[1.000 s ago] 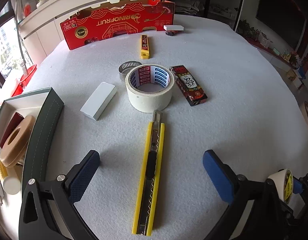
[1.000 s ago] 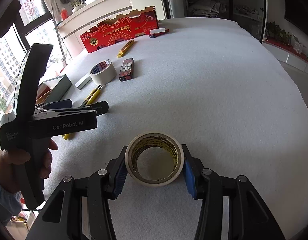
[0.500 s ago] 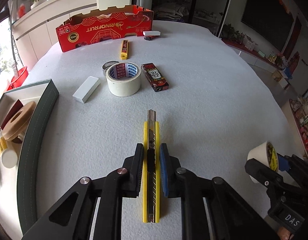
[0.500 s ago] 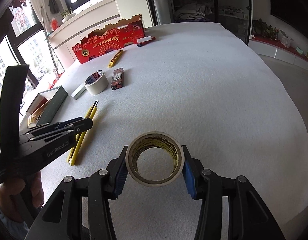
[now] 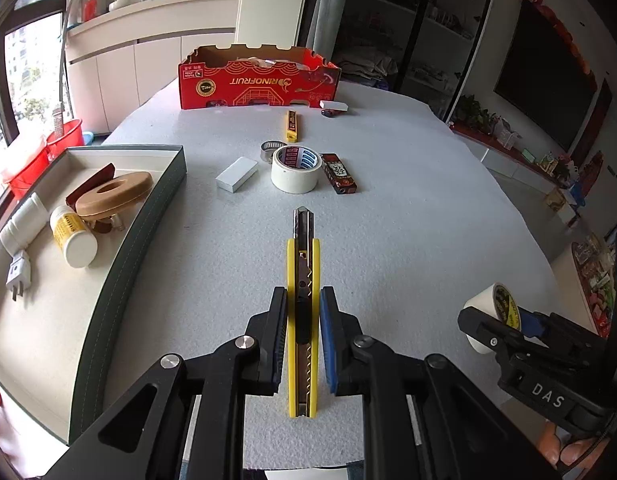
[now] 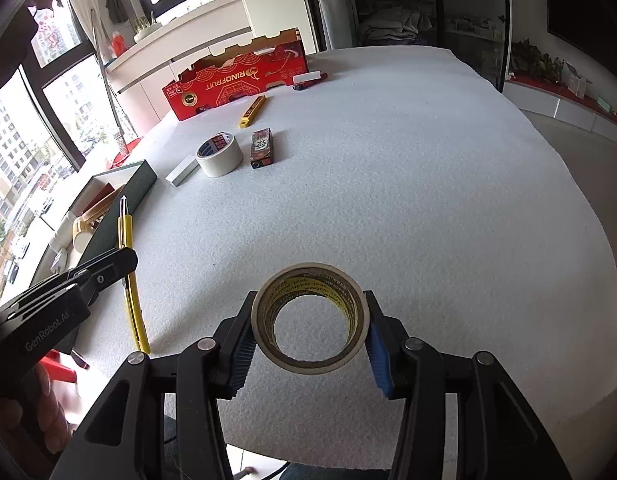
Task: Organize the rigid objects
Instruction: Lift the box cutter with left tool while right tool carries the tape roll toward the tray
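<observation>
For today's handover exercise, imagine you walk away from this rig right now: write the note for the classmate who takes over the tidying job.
Left claw: shut on the yellow utility knife, blade end pointing forward, lifted off the table.
Right claw: shut on the tape roll with yellow print, held above the white table.
Done: the green-walled tray already holds a tan ring, a white bottle and a plug.
Left on the table: white tape roll, white block, dark red box, metal ring, small yellow cutter, and small items by the red carton.
</observation>
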